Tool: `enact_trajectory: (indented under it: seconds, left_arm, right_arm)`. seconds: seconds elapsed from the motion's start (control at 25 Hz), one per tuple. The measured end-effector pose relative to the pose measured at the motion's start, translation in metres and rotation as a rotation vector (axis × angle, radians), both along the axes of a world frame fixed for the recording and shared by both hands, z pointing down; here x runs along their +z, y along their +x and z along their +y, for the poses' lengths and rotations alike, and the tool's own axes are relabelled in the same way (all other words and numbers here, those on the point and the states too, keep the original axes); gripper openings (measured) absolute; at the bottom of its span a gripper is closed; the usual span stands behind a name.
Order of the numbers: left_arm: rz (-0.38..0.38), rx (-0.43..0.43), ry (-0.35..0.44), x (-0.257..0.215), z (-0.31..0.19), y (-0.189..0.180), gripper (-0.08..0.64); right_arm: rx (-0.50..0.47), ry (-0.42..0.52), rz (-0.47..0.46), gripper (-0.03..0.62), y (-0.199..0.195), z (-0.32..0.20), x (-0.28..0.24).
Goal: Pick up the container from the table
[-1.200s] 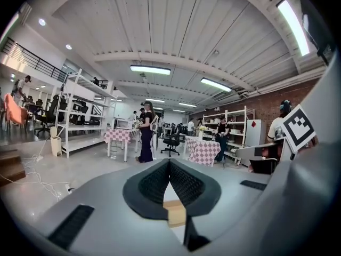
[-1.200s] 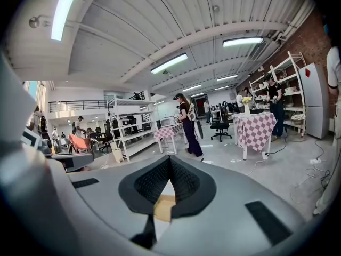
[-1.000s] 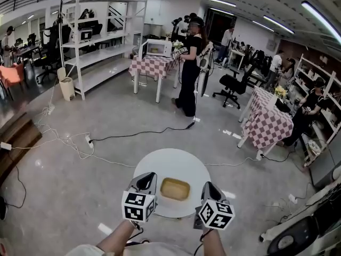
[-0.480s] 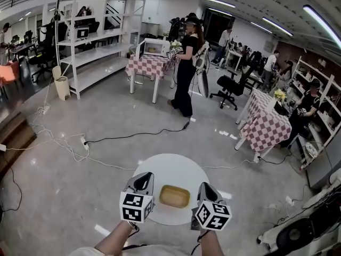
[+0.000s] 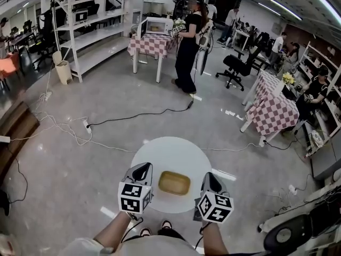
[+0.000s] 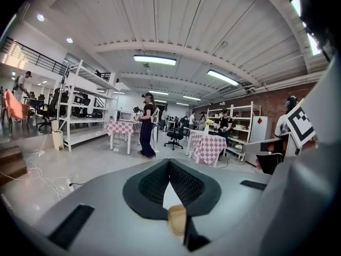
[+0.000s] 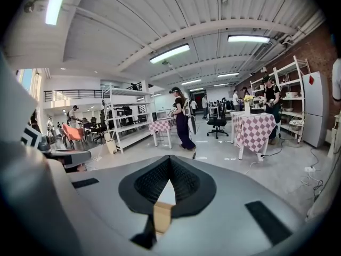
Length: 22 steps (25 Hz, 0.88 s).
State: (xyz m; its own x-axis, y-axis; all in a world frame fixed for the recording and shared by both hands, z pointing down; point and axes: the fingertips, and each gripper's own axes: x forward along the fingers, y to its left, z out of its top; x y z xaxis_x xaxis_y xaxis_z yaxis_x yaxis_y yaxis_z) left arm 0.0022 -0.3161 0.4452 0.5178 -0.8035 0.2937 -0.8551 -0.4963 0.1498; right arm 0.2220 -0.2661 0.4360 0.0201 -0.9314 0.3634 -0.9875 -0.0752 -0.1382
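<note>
A shallow tan container [image 5: 174, 182] lies on the near part of a round white table [image 5: 170, 151]. My left gripper [image 5: 143, 167] hovers just left of it and my right gripper [image 5: 209, 176] just right of it, both pointing away from me, apart from the container. In the left gripper view the jaws meet at their tips, shut and empty, and the container [image 6: 177, 220] shows low in the gap behind them. The right gripper view shows the same: jaws shut, with a corner of the container [image 7: 162, 216] below them.
A person in black [image 5: 187, 47] stands beyond the table. Cables [image 5: 80, 135] trail over the floor at the left. Checkered tables [image 5: 273, 113] and an office chair [image 5: 237, 68] stand at the right, white shelves [image 5: 88, 33] at the back left. My shoes [image 5: 154, 229] are under the table's near edge.
The head view has tipped further down, so the table sits higher in it and my shoes have come into view. Both grippers have drifted slightly, still shut on either side of the container.
</note>
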Motion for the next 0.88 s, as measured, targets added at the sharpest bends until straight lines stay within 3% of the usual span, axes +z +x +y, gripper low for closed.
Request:
enact_trajectory:
  seconds: [0.24, 0.48, 0.88]
  left_arm:
    - [0.003, -0.015, 0.001, -0.005, -0.008, 0.012, 0.017]
    - [0.008, -0.019, -0.021, 0.001, 0.000, 0.020, 0.017]
    - [-0.008, -0.014, -0.050, 0.017, 0.005, 0.020, 0.017]
  right_arm:
    - [-0.014, 0.056, 0.021, 0.025, 0.008, -0.020, -0.020]
    - [-0.034, 0.032, 0.087, 0.025, 0.013, -0.017, -0.019]
    - [-0.026, -0.006, 0.010, 0.025, 0.012, -0.010, 0.004]
